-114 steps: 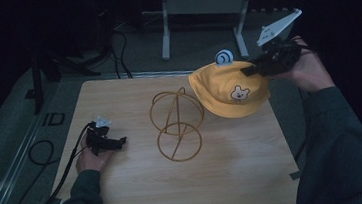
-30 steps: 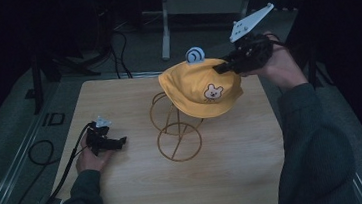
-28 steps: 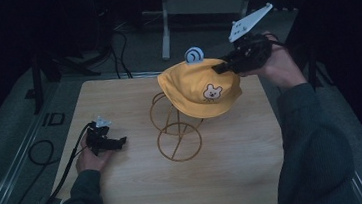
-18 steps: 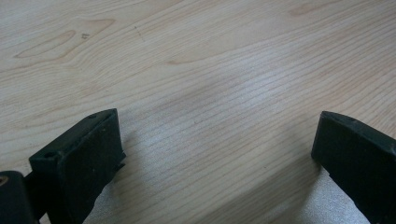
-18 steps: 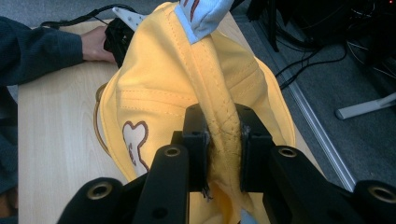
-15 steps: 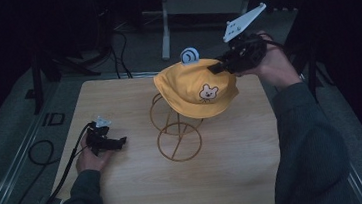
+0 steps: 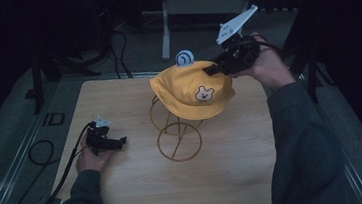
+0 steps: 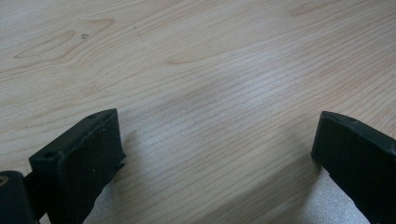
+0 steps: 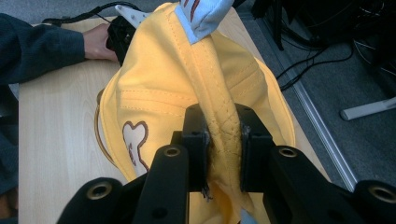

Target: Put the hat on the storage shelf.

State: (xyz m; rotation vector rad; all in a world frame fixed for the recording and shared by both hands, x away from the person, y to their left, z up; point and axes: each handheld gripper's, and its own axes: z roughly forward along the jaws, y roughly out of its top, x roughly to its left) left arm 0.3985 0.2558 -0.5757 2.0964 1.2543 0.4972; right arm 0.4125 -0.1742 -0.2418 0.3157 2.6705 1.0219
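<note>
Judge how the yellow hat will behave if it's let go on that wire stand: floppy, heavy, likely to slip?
The yellow hat is probably soft and floppy: its fabric bunches into a fold in the right gripper. It looks light, hanging from that one pinch. On the thin wire stand it may slide or sit crooked.

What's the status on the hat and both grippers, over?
Right gripper shut on yellow hat, pinching a fold, hat over the wire stand. Left gripper open, resting on the table. Nothing in the way.
</note>
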